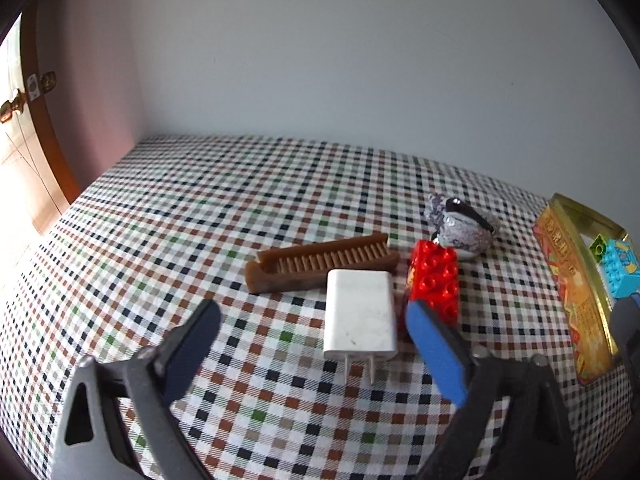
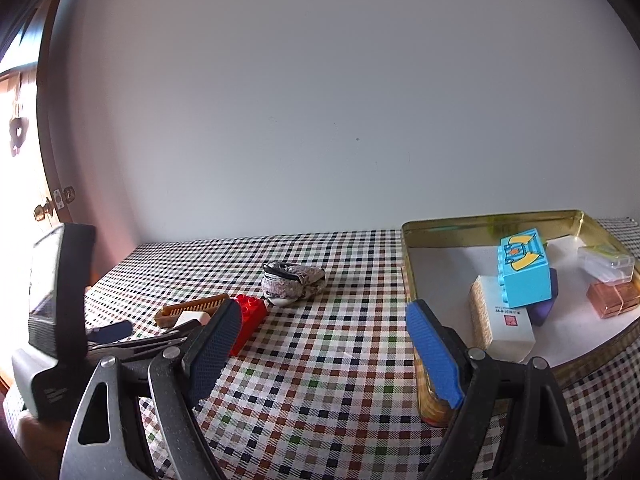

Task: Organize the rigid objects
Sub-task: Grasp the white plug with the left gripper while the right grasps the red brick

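A table covered with a checked cloth (image 1: 200, 216) is seen in both wrist views, set against a plain pale wall. In the left wrist view, the left gripper (image 1: 312, 326) is held over the cloth with its jaws spread wide, and nothing is pressed by the blue pads. A white charger (image 1: 360, 316) lies flat between the two fingers, with its two metal prongs pointed toward the camera; it is not touched by either pad. Just behind the charger a brown comb (image 1: 324, 264) is laid across the cloth, and a red building brick (image 1: 436, 280) lies just beside the charger on its right, partly covered by the right finger. Behind the red brick a small grey patterned shoe (image 1: 460, 224) is placed. At the right edge a golden tin (image 1: 576, 280) is visible, with a light blue brick (image 1: 618, 264) inside it. In the right wrist view, the right gripper (image 2: 324, 328) is also held open, and only bare cloth is seen between its fingers. The tin is seen to the right of this gripper, near its right finger. Inside the tin the light blue brick is resting tilted on a white box (image 2: 504, 328), and a clear plastic case (image 2: 608, 266) and a copper-coloured block (image 2: 614, 298) are placed near the right wall. The left gripper's body is seen at the left edge of this view.
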The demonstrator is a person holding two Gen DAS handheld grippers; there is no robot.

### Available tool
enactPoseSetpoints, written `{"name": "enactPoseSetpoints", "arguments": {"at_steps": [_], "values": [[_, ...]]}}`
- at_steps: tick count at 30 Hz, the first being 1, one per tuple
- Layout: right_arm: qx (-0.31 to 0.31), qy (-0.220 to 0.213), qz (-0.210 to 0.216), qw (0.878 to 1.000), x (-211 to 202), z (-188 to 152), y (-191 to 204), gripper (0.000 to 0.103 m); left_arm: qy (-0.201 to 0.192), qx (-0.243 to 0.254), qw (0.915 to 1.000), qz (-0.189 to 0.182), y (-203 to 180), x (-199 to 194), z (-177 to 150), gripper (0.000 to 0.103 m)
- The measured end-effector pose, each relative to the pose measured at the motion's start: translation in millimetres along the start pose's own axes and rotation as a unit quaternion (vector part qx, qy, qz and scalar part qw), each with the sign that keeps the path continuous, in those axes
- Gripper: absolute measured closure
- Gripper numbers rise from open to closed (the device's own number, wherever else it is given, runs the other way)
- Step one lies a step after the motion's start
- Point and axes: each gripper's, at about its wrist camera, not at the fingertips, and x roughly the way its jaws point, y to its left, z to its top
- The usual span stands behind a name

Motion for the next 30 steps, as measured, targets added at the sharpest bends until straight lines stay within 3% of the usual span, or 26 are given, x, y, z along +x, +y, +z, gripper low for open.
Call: {"name": "enactPoseSetpoints", "arguments": {"at_steps": [5, 9, 11, 12, 19, 24, 30], "values": [[-0.003, 0.008, 0.006, 1.0, 4, 0, 3, 0.017, 0.03, -0.038, 0.9986, -0.019, 15, 15, 2, 0.03], [-0.001, 0.017, 0.011, 1.0, 14, 1, 11, 0.017, 0.037, 0.001, 0.9993, -0.009, 2, 25, 9, 0.037], [-0.002, 0.03, 0.013, 0.999, 21, 1, 17, 0.017, 0.032, 0.004, 0.9992, -0.024, 0, 25, 11, 0.062], [-0.002, 0.037, 0.014, 0.999, 25, 1, 19, 0.017, 0.031, 0.004, 0.9991, -0.03, 2, 24, 11, 0.066], [0.006, 0.084, 0.038, 0.996, 55, 1, 40, 0.017, 0.011, -0.048, 0.9986, -0.021, 44, 7, 10, 0.066], [-0.011, 0.13, 0.044, 0.991, 87, 0, 68, 0.017, -0.025, -0.078, 0.9966, 0.013, 65, -4, 19, 0.066], [-0.032, 0.194, 0.001, 0.981, 126, -3, 93, 0.028, -0.027, -0.087, 0.9955, 0.024, 88, -11, 19, 0.066]]}}
